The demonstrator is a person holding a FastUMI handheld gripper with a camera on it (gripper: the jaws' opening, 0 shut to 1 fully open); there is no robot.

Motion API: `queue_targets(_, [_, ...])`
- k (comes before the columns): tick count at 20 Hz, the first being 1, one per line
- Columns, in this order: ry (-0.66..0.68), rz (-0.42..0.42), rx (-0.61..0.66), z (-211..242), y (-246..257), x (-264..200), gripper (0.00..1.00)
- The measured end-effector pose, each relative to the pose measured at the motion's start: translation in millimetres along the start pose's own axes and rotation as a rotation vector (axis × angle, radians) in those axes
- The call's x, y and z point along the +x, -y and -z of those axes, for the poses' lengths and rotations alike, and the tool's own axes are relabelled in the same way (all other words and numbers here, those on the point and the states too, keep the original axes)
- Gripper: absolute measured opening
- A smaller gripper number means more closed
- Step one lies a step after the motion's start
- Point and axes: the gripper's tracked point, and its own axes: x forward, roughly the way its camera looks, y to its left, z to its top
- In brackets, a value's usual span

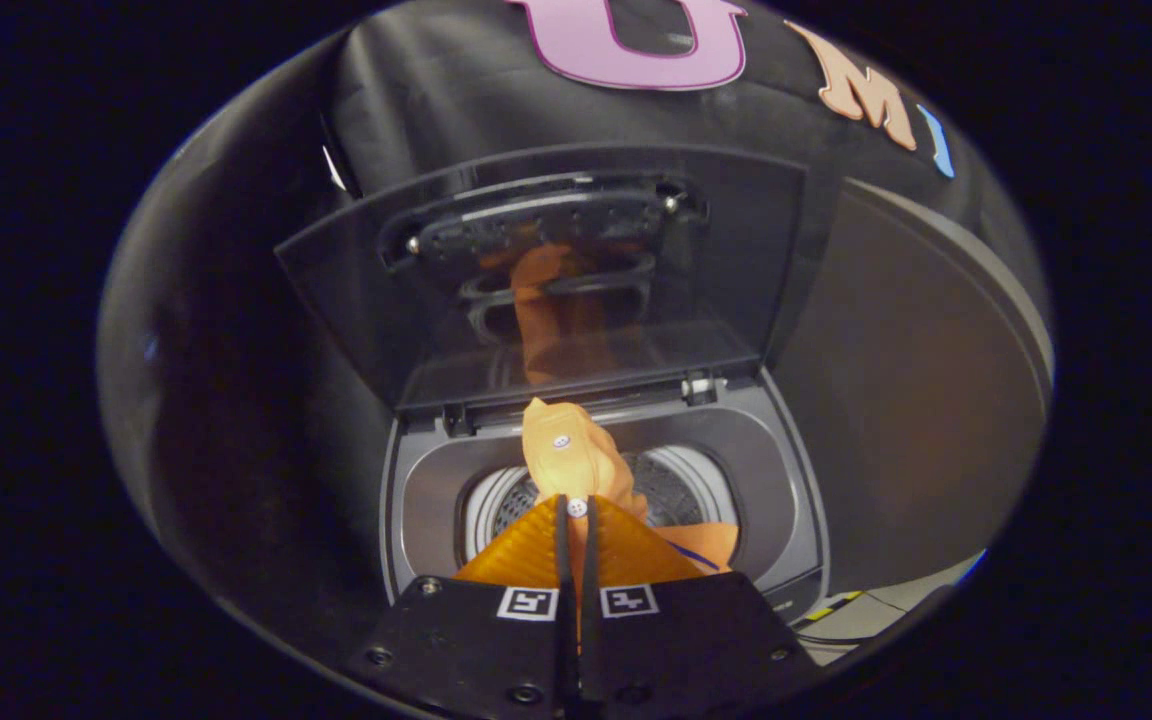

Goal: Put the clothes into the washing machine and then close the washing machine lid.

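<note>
While the nearly closed gripper [576, 515] is pinching the orange buttoned cloth garment [564, 455] between its fingers, just above the round steel drum [678, 490] of the grey top-loading washing machine [416, 490], the loading step is going on, and the next move is probably asking to lower and release it.

No readable wording or numbers anywhere; the gripper [576, 510], fingers pinched on the orange garment [568, 455], carries two square black-and-white coded markers [576, 602] at its base, patterns only, no letters; the washing machine lid [546, 270] bears no legible label.
</note>
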Motion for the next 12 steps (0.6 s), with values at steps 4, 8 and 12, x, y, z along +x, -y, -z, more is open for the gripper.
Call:
queue_targets(4, [-0.029,0.007,0.008,11,1,25,0.02])
queue_targets(8, [-0.067,0.034,0.019,20,6,41,0.02])
queue_targets(12, [-0.107,0.053,0.030,26,4,38,0.04])
